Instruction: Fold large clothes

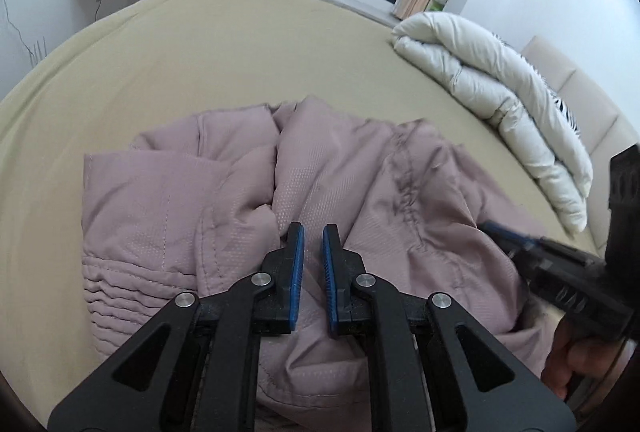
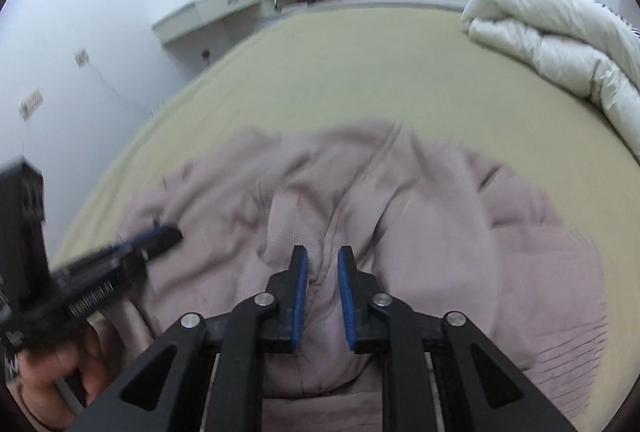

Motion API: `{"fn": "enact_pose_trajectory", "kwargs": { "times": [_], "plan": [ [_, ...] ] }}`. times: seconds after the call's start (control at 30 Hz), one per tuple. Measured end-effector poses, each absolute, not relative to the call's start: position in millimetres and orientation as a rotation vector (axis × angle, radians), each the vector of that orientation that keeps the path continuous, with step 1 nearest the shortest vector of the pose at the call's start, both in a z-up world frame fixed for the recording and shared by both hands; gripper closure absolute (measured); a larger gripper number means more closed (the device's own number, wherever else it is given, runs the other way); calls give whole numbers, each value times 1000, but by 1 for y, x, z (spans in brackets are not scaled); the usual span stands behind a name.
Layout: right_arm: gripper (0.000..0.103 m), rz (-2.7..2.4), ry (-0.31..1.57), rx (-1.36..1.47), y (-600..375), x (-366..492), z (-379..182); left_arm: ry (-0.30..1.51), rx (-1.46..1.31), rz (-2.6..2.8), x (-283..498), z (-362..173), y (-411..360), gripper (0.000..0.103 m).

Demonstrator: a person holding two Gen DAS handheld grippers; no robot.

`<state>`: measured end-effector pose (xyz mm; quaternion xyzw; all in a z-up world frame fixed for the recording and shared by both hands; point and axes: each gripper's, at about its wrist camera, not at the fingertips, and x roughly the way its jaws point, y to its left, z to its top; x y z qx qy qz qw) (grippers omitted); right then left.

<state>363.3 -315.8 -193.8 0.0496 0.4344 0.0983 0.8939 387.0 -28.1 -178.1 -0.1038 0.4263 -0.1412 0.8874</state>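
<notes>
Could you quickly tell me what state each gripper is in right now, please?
Left gripper: open, a gap between its blue pads, nothing held, over the crumpled mauve quilted jacket.
Right gripper: open, empty, over the same jacket.

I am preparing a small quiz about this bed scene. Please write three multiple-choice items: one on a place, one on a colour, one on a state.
1. Where does the white duvet lie on the bed?
A. Under the garment
B. At the far right, apart from the garment
C. On the floor

2. What colour is the garment?
A. Dusty pink-mauve
B. Dark green
C. Bright yellow

3. How is the left claw?
A. Shut on the duvet
B. Shut on the garment
C. Open above the garment

Answers:
1 B: bare beige sheet shows between the duvet and the garment.
2 A: both views show the crumpled cloth in pale mauve.
3 C: its blue pads stand apart, with nothing between them; the right claw looks likewise open.
</notes>
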Motion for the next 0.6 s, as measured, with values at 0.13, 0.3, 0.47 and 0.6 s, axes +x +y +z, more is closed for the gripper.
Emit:
{"fn": "enact_pose_trajectory", "kwargs": {
  "times": [0.13,0.3,0.47,0.6],
  "plan": [
    [84,177,907,79,-303,355,-229,909,-228,-295,397,-191,-32,94],
    [82,147,845,170,-322,336,-185,838,-229,-299,373,-156,-26,94],
    [70,-21,693,245,-381,300,-156,783,-103,-354,350,-142,-57,94],
    [70,-168,750,294,-430,303,-174,913,-73,-335,373,-185,-73,94]
  ]
}}
